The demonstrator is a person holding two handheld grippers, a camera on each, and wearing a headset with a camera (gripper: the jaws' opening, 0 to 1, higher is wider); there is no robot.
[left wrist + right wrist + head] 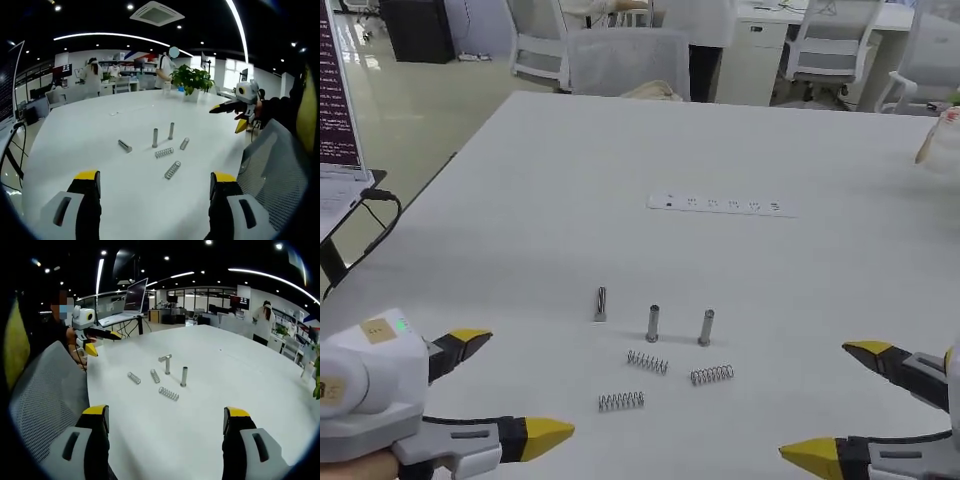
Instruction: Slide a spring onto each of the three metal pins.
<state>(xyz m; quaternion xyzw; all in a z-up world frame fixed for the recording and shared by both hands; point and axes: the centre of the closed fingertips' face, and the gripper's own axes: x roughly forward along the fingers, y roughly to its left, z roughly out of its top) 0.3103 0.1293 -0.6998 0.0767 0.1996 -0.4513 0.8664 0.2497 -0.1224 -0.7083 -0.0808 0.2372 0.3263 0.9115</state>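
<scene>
Left claw (520,385) and right claw (825,402) both hang released, jaws wide, well apart at the near tabletop (740,270) edge. Between them, just ahead — three loose springs (647,361); beyond, three pins (652,322) (one toppled), open surface around.

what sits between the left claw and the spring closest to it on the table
Nothing visible does. The open left claw faces the small coiled metal spring across a bare stretch of the white table. The spring lies loose and apart from the others, so the path to it looks clear.
</scene>
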